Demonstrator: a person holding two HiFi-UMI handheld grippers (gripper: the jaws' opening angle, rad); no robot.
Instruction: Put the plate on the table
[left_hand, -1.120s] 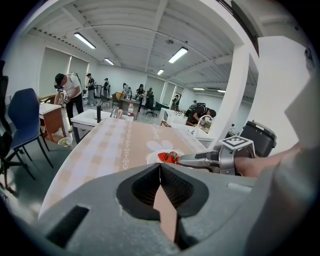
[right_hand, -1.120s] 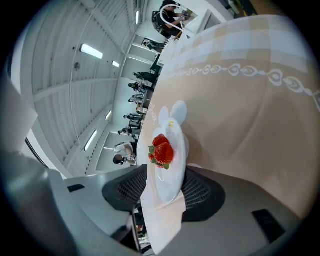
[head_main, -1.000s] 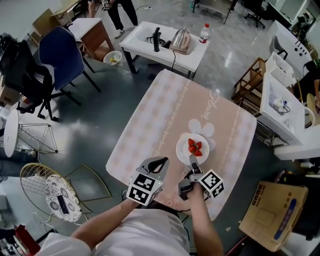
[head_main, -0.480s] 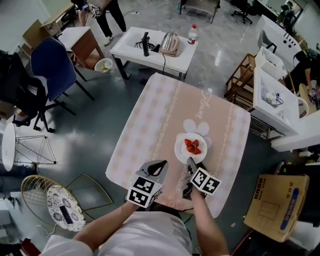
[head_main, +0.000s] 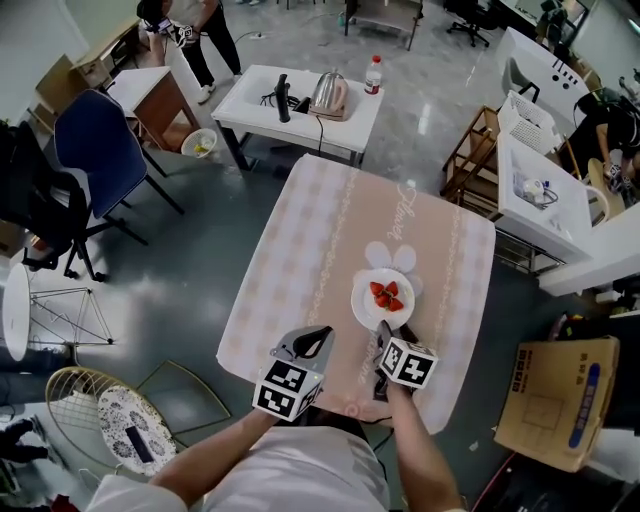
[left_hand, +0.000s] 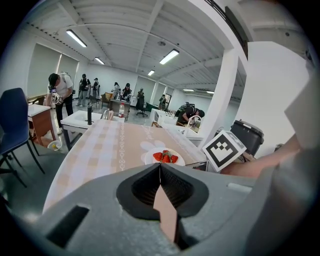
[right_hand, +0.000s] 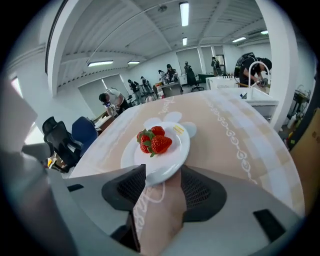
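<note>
The white plate (head_main: 365, 305) with its strawberries (head_main: 388, 295) lies flat on the pink-patterned table (head_main: 300, 250), on the near half and right of the middle, beside a printed flower in the cloth. My right gripper (head_main: 384, 330) sits just at the plate's near rim, pointing down and across the table. Its jaws have just been opening and now stand wide, with the near rim of the plate (right_hand: 150, 167) lying in the gap between the two dark pads rather than clamped by them. From the right gripper view I cannot be sure whether the left-hand pad brushes the rim or merely stands next to it. Compared with a second ago, the marker cube on that gripper shows a different face to the head camera, so the wrist has rolled, while the plate keeps the same spot by the flower. I read this as the release: the plate is down and resting on its own weight, so the task looks all but done, and what remains is to draw the right gripper back without nudging the rim. My left gripper (head_main: 318, 337) hovers over the table's near edge, jaws pressed together on nothing, taking no part.
</note>
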